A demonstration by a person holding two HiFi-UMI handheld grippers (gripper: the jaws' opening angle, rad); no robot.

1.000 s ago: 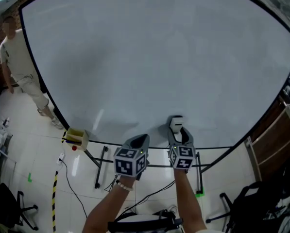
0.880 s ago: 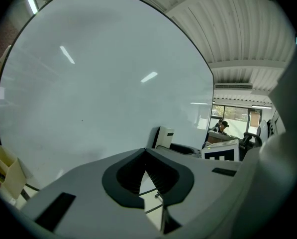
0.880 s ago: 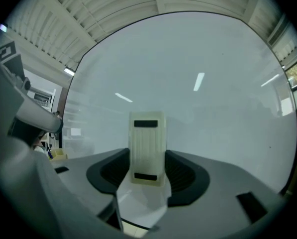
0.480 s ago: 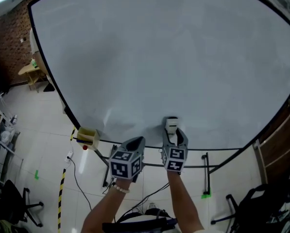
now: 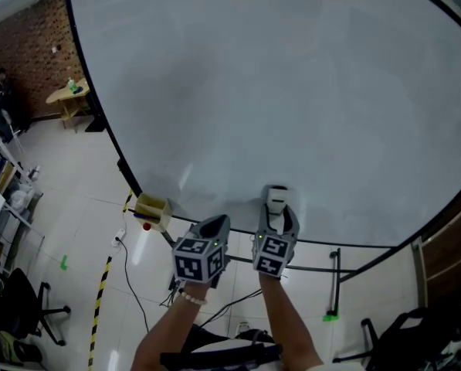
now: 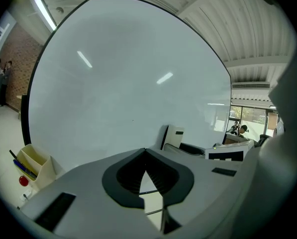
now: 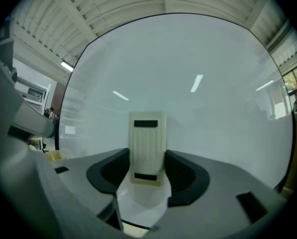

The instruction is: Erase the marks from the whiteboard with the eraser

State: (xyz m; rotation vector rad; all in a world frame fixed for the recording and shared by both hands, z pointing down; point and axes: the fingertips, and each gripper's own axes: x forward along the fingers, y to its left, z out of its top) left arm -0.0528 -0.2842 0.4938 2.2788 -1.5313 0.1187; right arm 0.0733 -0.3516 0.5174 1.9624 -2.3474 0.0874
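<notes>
A large whiteboard (image 5: 276,91) fills the head view, and I see no clear marks on it, only faint grey smudging. My right gripper (image 5: 277,216) is shut on a cream eraser (image 5: 276,200), which stands upright against the board's lower part. In the right gripper view the eraser (image 7: 147,146) sits between the two dark pads of the right gripper (image 7: 147,169). My left gripper (image 5: 217,224) hangs just left of it, shut and holding nothing. In the left gripper view the left gripper (image 6: 146,156) has its tips meeting, with the eraser (image 6: 172,136) beyond.
A yellow pen holder (image 5: 152,207) hangs at the board's lower left corner, also the yellow holder (image 6: 31,162). Below the board are its metal stand (image 5: 334,273), a floor cable (image 5: 133,284), striped tape (image 5: 100,304) and office chairs (image 5: 22,308).
The head view has swung left: the person beside the board has gone from view and a brick wall shows. The eraser now stands somewhat nearer the yellow holder.
</notes>
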